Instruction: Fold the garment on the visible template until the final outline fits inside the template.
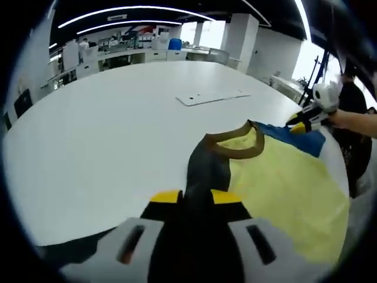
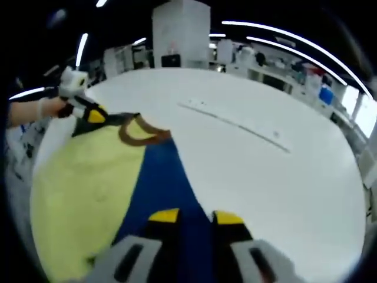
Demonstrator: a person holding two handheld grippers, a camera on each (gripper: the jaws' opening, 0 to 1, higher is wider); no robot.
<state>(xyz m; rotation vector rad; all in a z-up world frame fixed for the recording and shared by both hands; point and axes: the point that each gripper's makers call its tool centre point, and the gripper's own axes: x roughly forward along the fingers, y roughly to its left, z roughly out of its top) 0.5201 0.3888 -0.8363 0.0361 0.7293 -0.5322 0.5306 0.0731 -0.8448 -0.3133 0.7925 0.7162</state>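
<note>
Garment [image 1: 277,177] — a yellow shirt with a black and a blue sleeve — lies flat on the white table [image 1: 106,130], short of the template [image 1: 212,97], each sleeve pinched in closed jaws of the left gripper [image 1: 195,197] and right gripper [image 2: 191,217] — next, I judge, carry it onto the template.

A broad white table [image 1: 88,135] is seen in the foreground, while at the far side of the room white counters [image 1: 135,56] with a blue bin [image 1: 174,43] are set beneath curved ceiling light strips [image 1: 129,10].
</note>
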